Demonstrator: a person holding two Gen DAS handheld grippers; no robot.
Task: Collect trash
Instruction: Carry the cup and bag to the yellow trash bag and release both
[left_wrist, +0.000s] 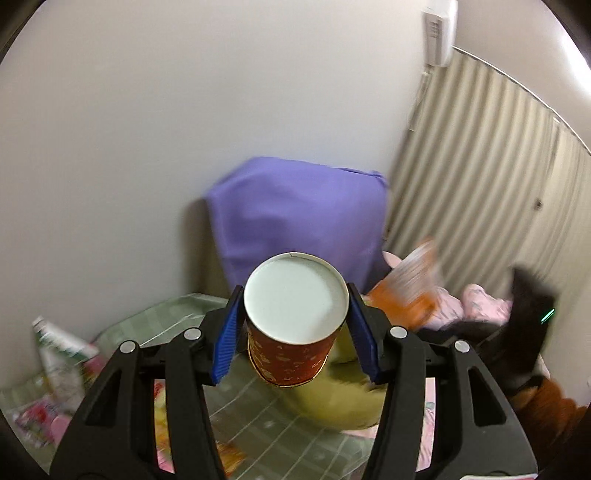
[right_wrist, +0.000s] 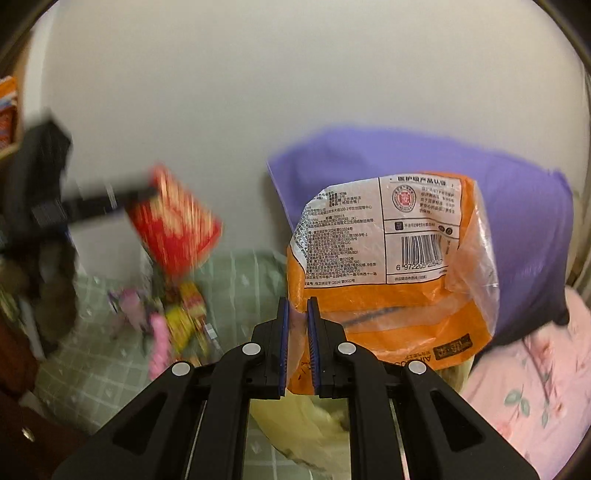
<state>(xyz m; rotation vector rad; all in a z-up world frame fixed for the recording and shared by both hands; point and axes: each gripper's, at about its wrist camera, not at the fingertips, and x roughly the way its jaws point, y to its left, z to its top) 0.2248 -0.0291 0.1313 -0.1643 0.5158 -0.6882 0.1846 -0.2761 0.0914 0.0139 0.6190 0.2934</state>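
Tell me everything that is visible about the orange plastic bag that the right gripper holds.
The orange plastic bag looks like thin crinkled film, partly clear, and seems empty. A white label panel carries small printed text, a round red seal and a barcode. The right gripper is shut on its lower left edge, so the bag hangs lifted in the air, upright, in front of the purple pillow. Below it lies a yellowish bag. In the left wrist view the bag shows blurred.
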